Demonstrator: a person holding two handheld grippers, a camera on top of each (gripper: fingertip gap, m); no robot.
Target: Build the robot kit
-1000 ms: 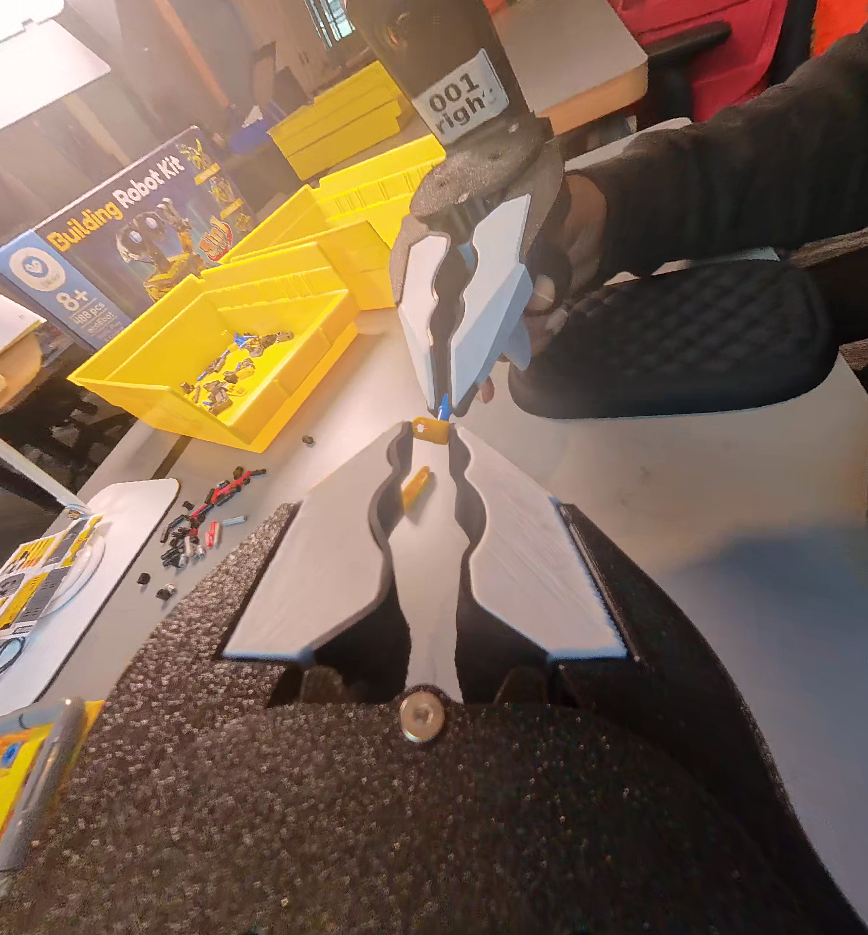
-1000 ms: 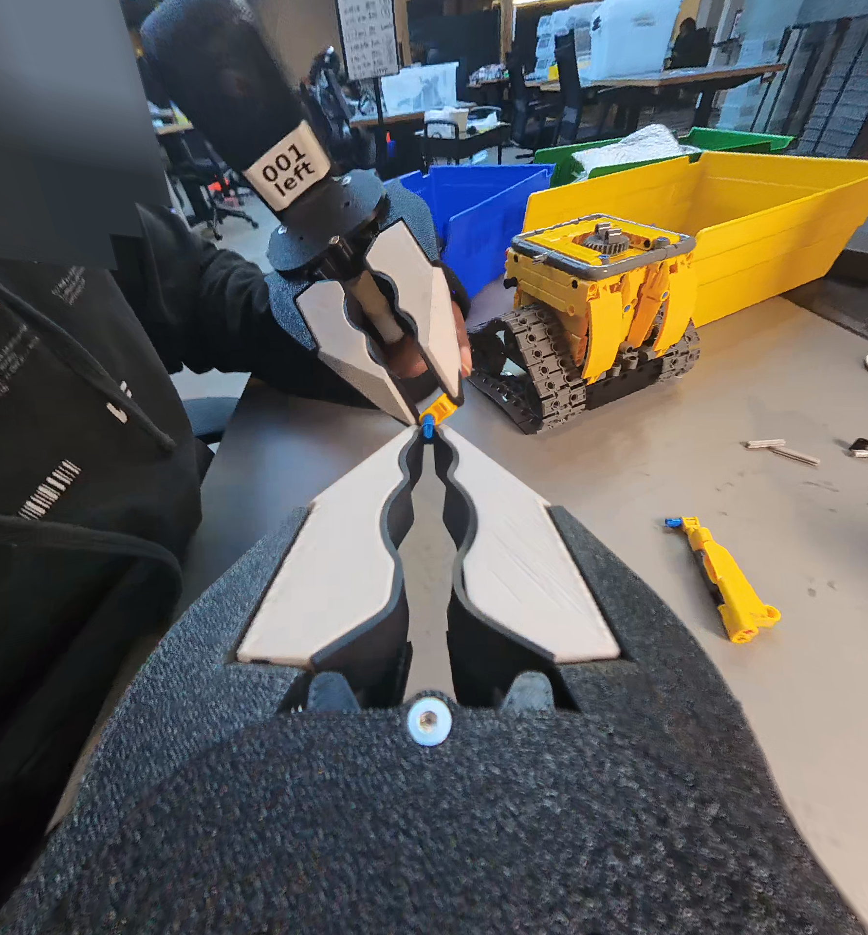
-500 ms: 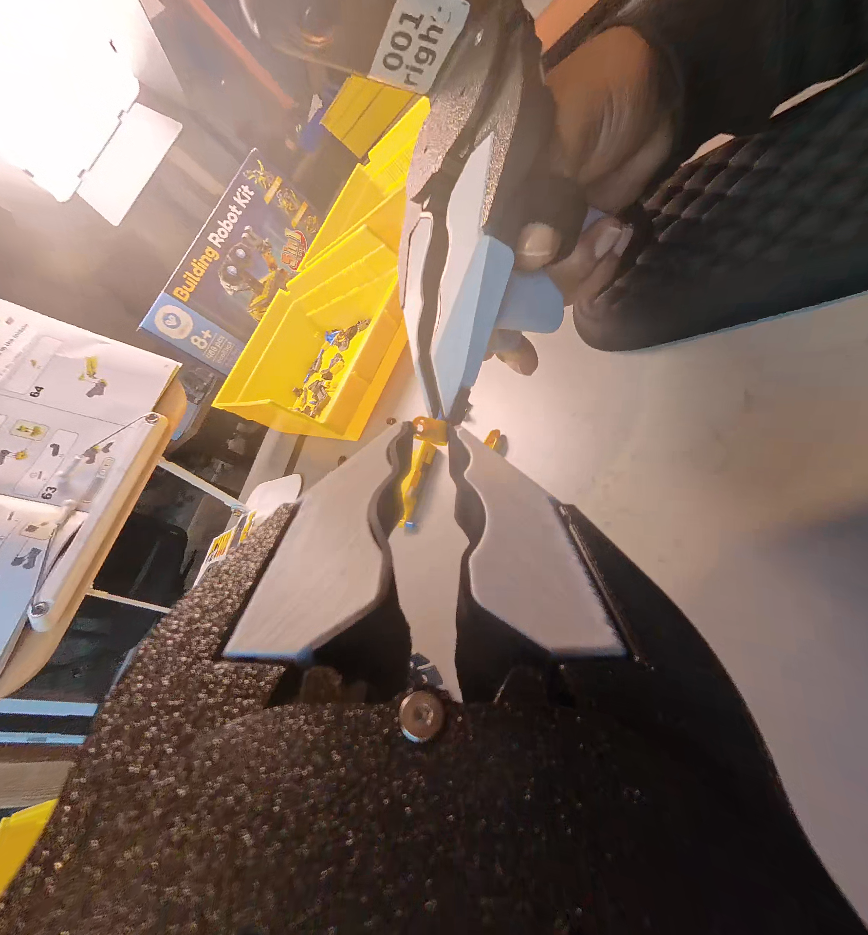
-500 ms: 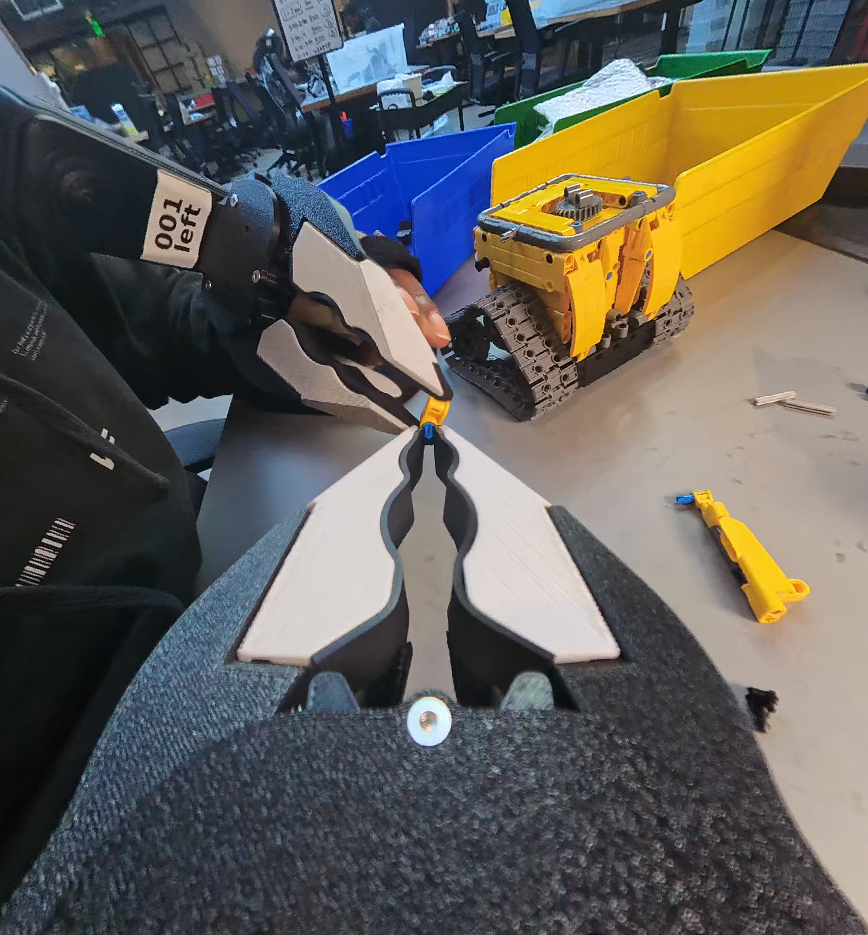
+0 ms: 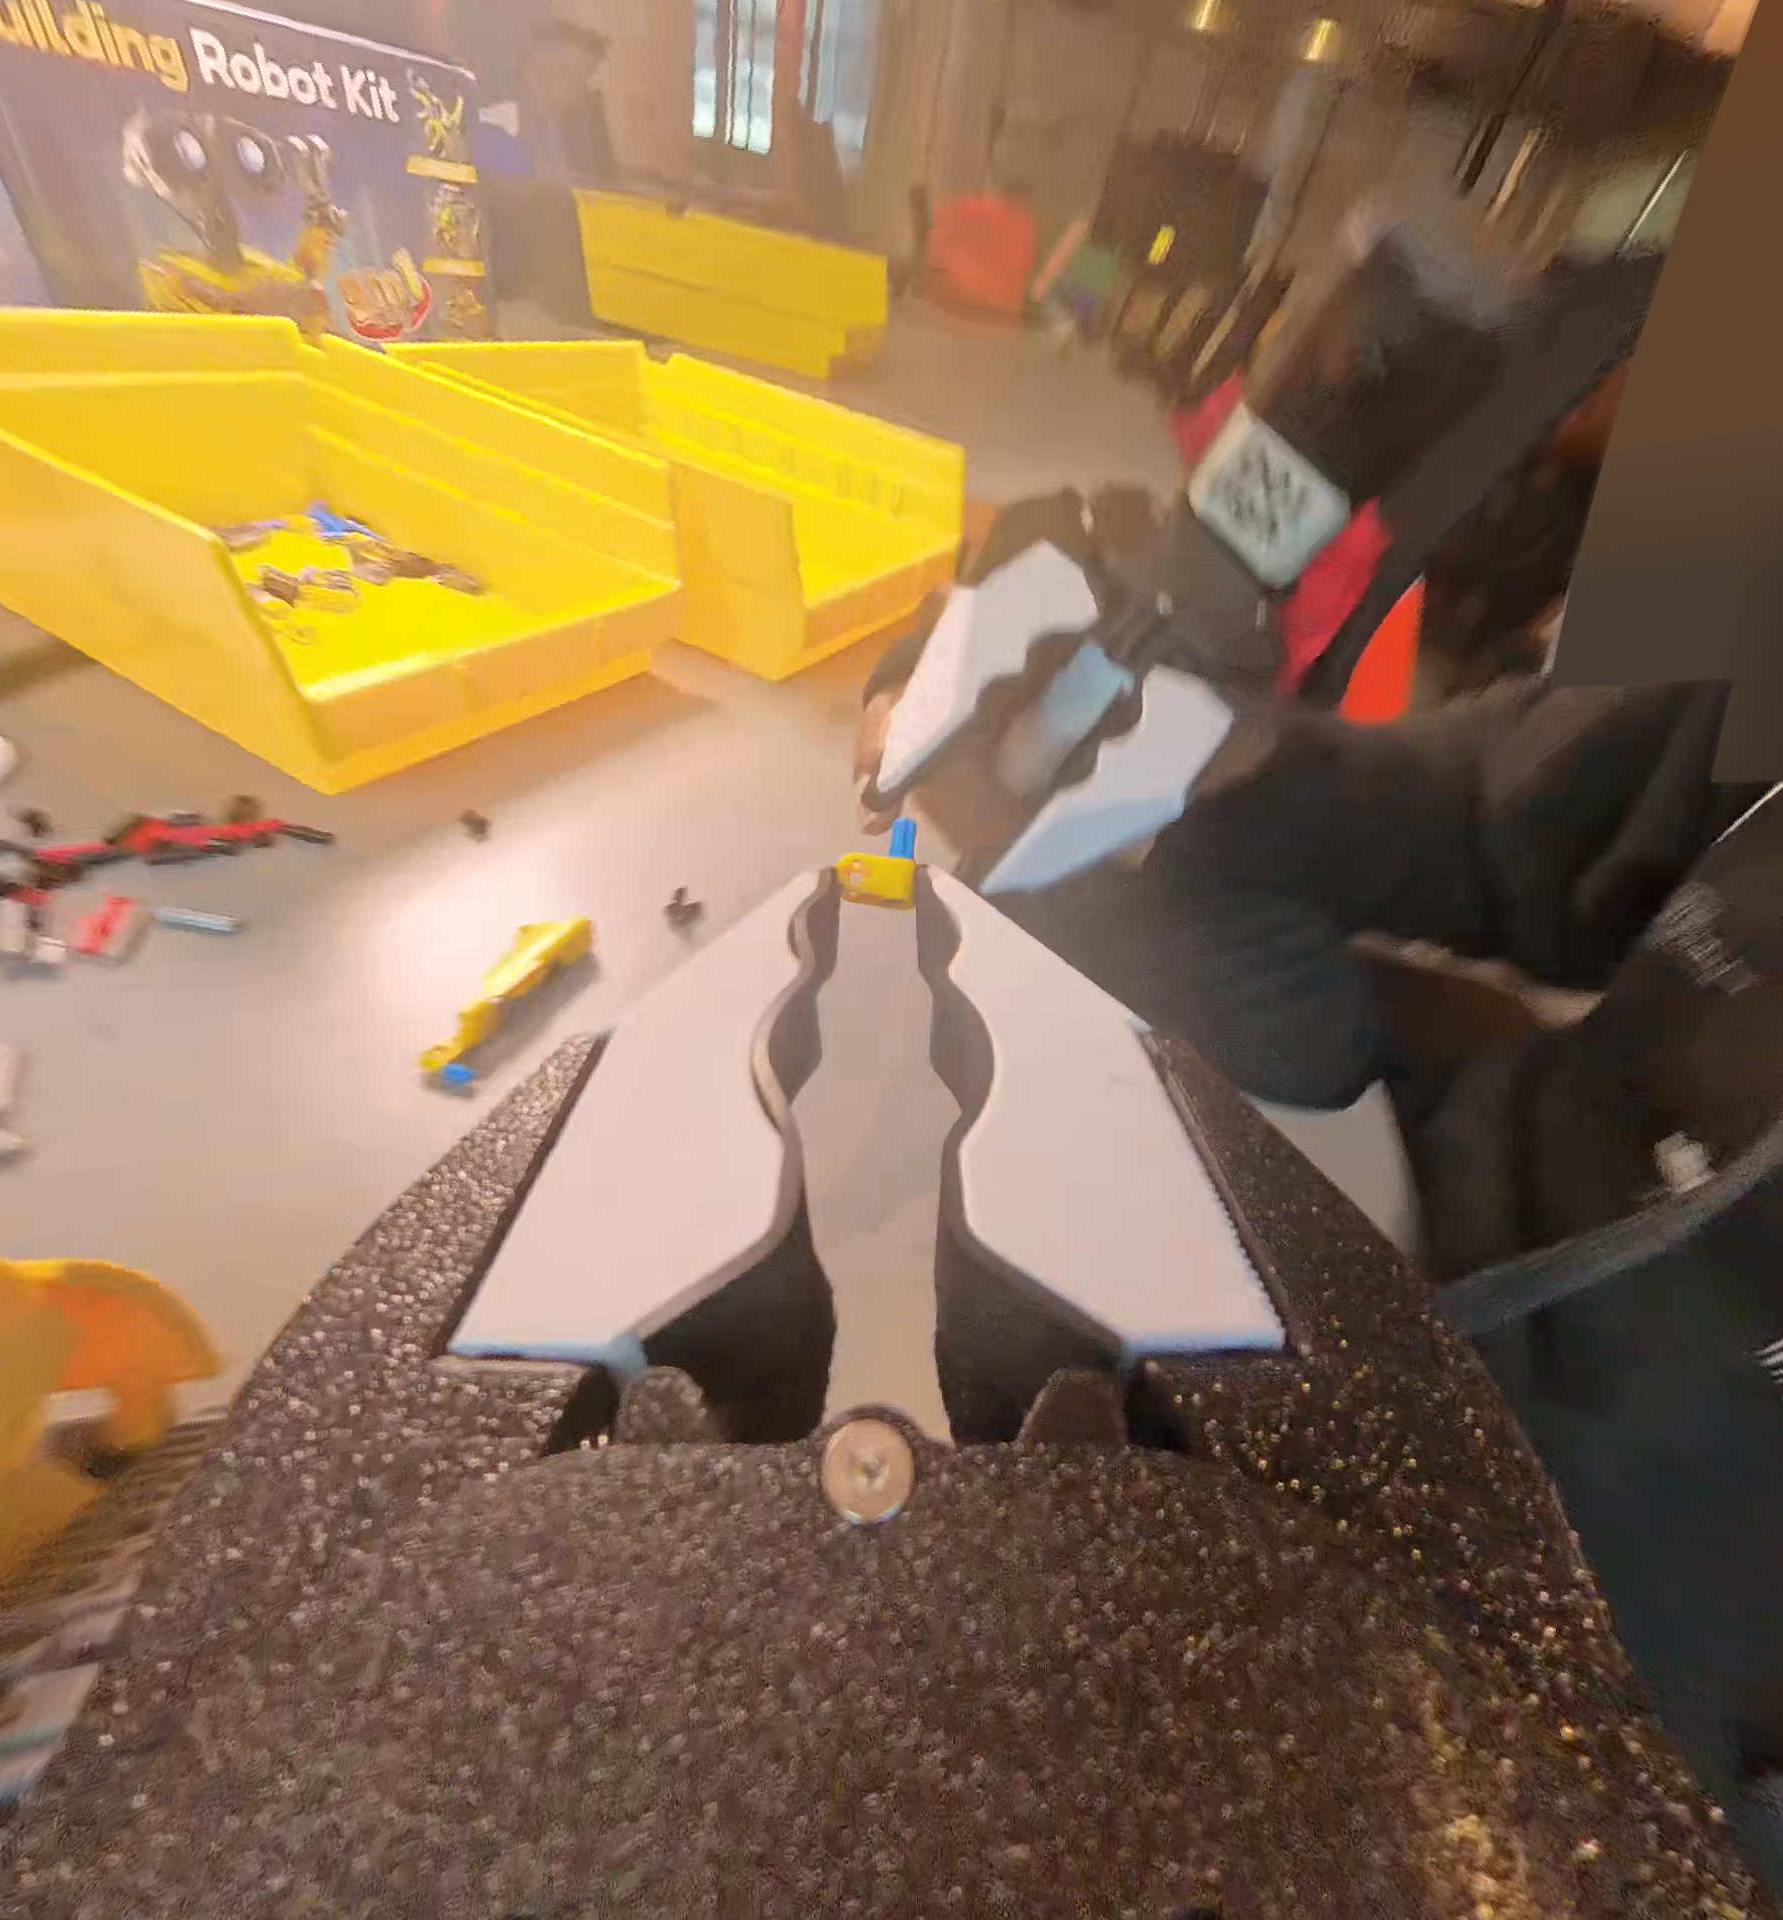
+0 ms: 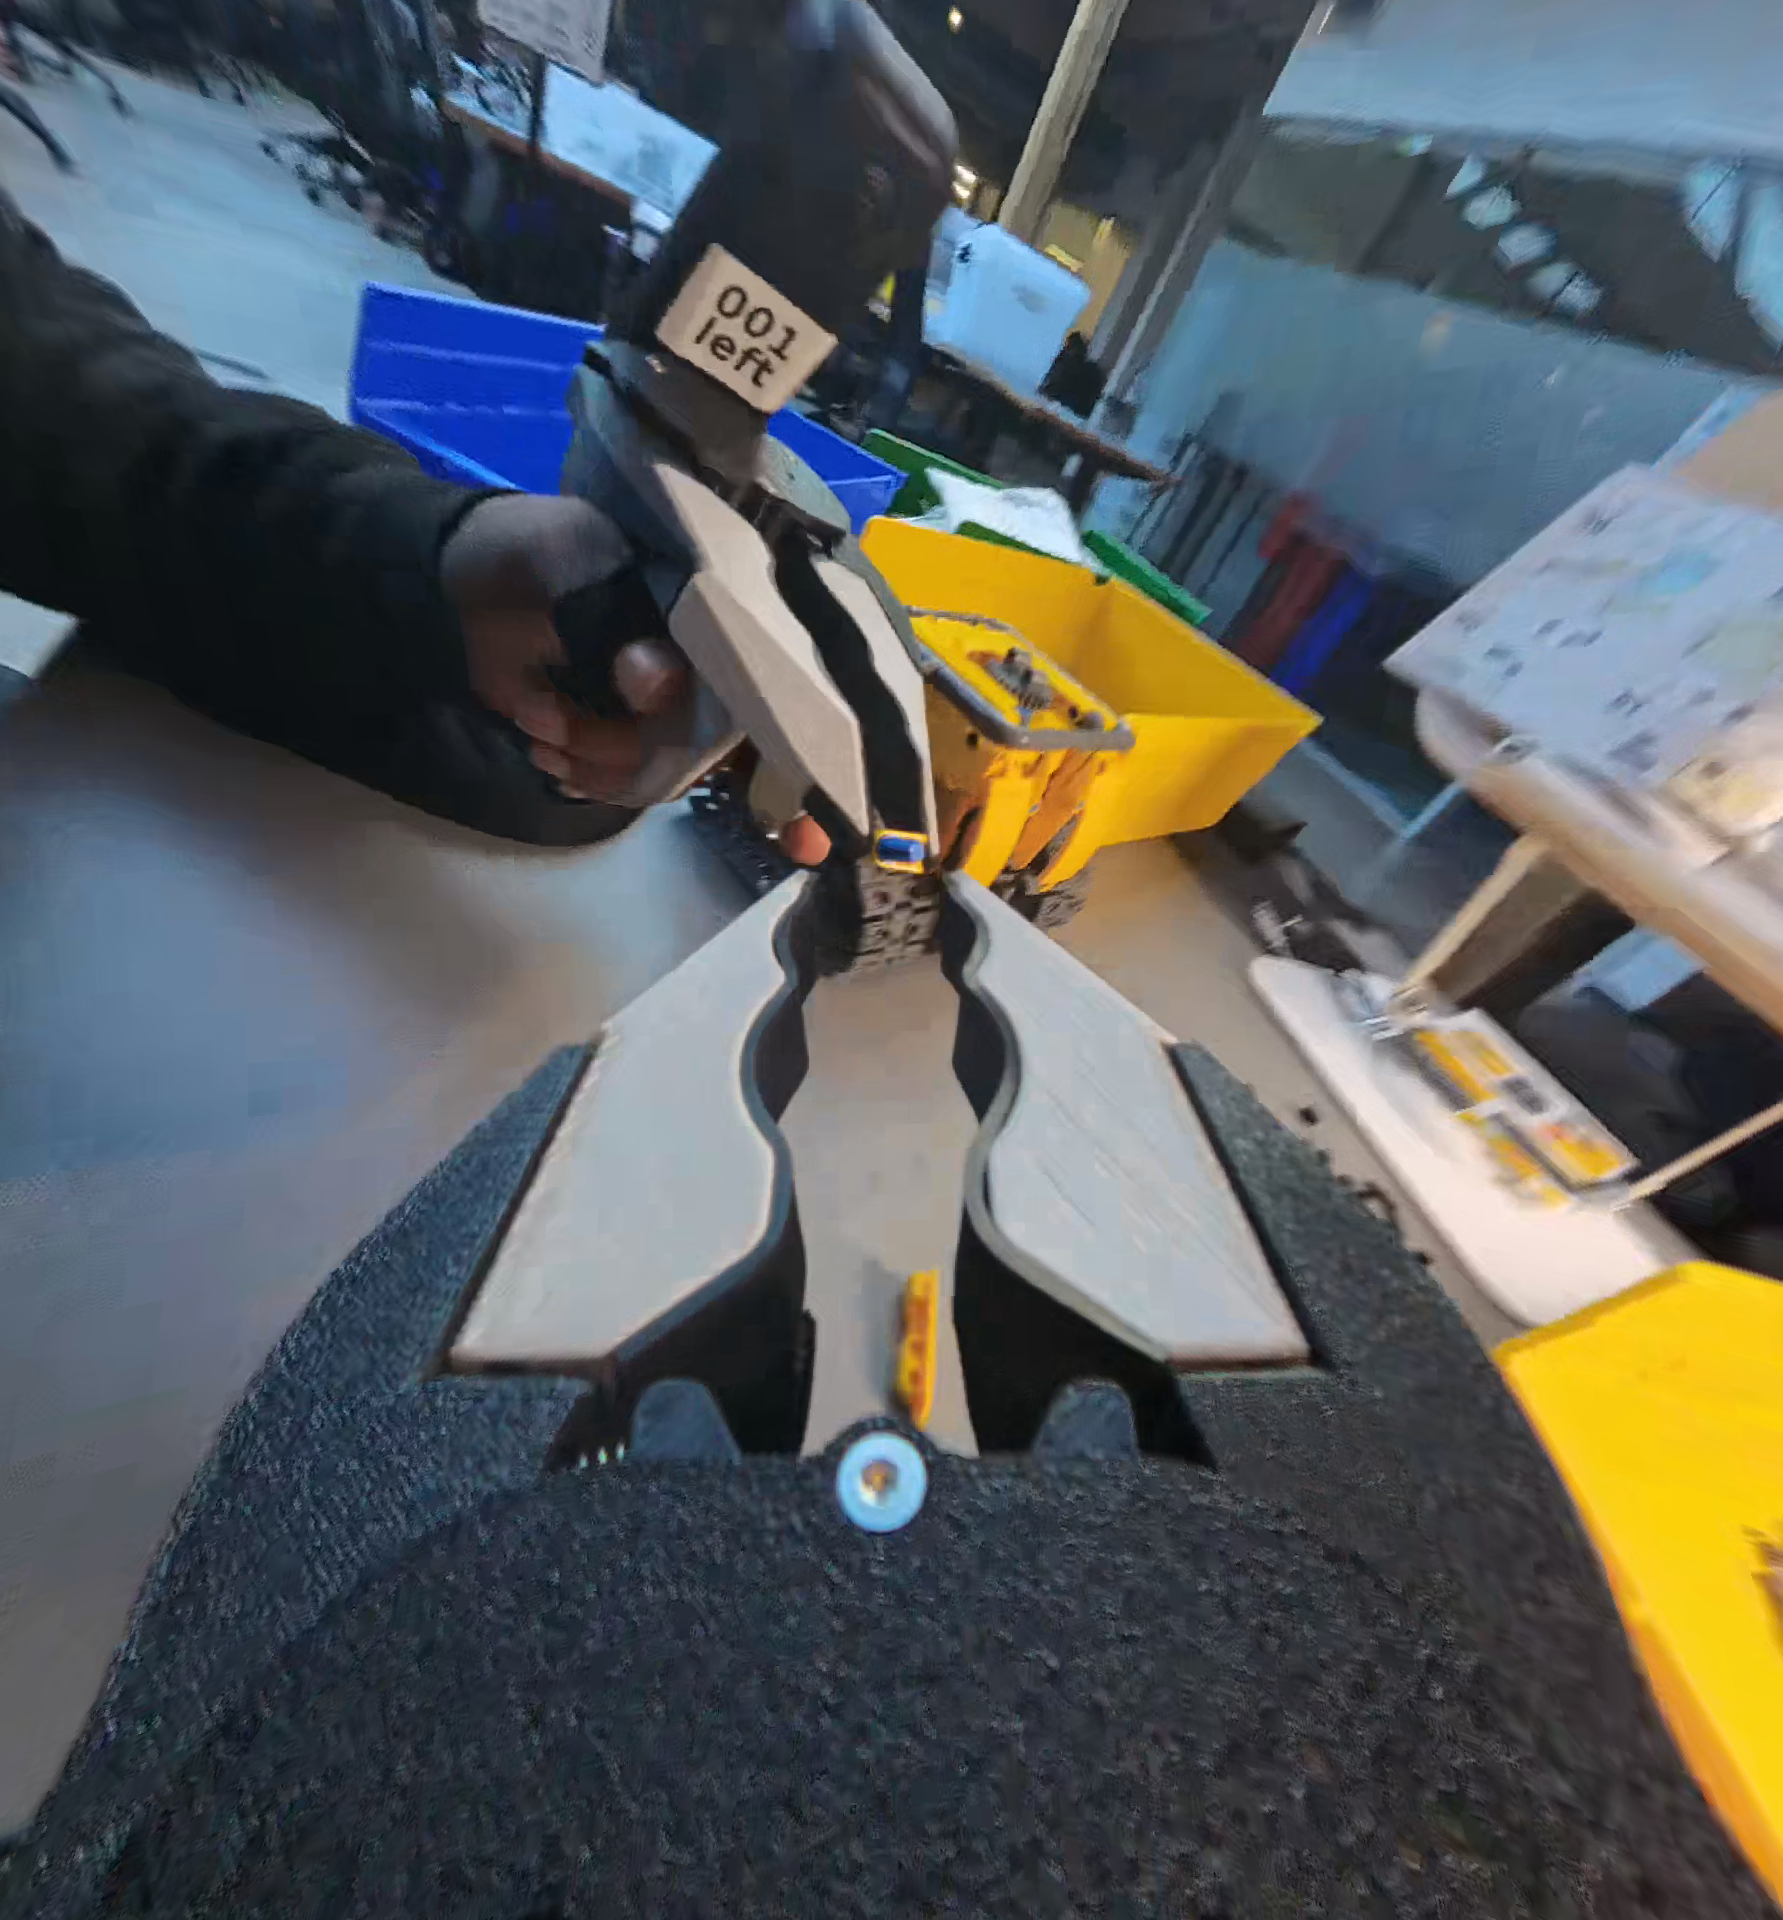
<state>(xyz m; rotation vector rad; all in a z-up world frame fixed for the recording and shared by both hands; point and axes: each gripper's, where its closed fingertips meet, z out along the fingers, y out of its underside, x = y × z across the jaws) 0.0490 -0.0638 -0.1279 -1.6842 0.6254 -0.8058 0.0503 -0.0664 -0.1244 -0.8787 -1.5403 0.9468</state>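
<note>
Motion blur softens both views, the far background most of all. The left gripper (image 5: 874,883) is closed on a small yellow connector (image 5: 874,879) with a blue pin (image 5: 903,837) standing out of its top, pinched at the very fingertips above the grey table (image 5: 243,1122). The right gripper (image 6: 876,904) is empty, its jaws parted, just beside that connector; in the left wrist view it appears smeared on the right. A yellow beam (image 5: 508,987) lies on the table to the near left, partly hidden by the right gripper's body in the right wrist view. A yellow tracked model (image 6: 1012,748) sits behind the left gripper, largely blocked. Loose parts in the yellow bin (image 5: 243,665) are too blurred to identify.
</note>
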